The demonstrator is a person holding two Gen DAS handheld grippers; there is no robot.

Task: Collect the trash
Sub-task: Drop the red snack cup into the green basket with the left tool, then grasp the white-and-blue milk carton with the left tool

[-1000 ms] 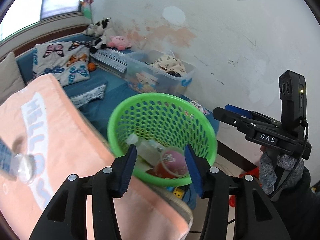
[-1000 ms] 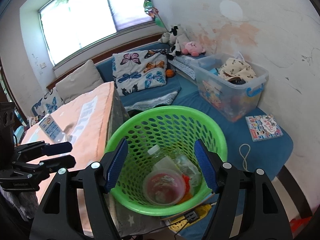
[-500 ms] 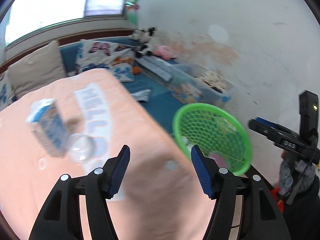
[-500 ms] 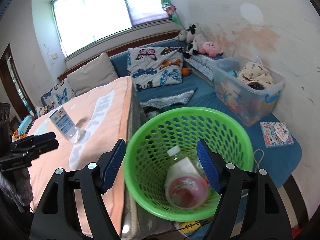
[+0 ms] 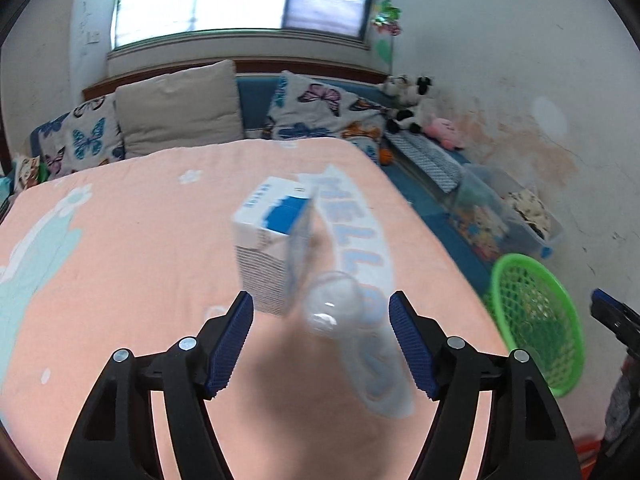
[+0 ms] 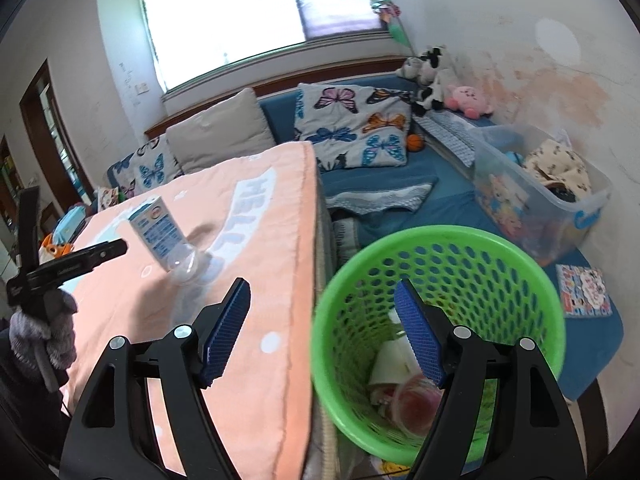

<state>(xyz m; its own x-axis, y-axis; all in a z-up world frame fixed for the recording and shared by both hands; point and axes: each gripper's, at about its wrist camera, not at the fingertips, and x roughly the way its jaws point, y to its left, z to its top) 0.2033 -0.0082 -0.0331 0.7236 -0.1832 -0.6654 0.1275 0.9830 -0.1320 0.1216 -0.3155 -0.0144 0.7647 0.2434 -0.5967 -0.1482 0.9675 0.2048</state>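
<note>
While its jaws are opening with nothing between the pads, the left tool (image 5: 321,342) points at a blue-and-white carton (image 5: 274,244) standing on the peach-covered counter (image 5: 120,264), a clear plastic cup (image 5: 334,308) lying just beside it. Closing on one could knock the other aside, since they nearly touch. From the right wrist, the right tool (image 6: 322,330) stands wide and empty above the green basket (image 6: 520,292), which holds a bottle and a cup; the carton (image 6: 156,232) stays well apart from it.

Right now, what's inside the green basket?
In the basket: a round pinkish lidded cup and a white bottle. The right tool's finger and the near wall hide the rest.
</note>
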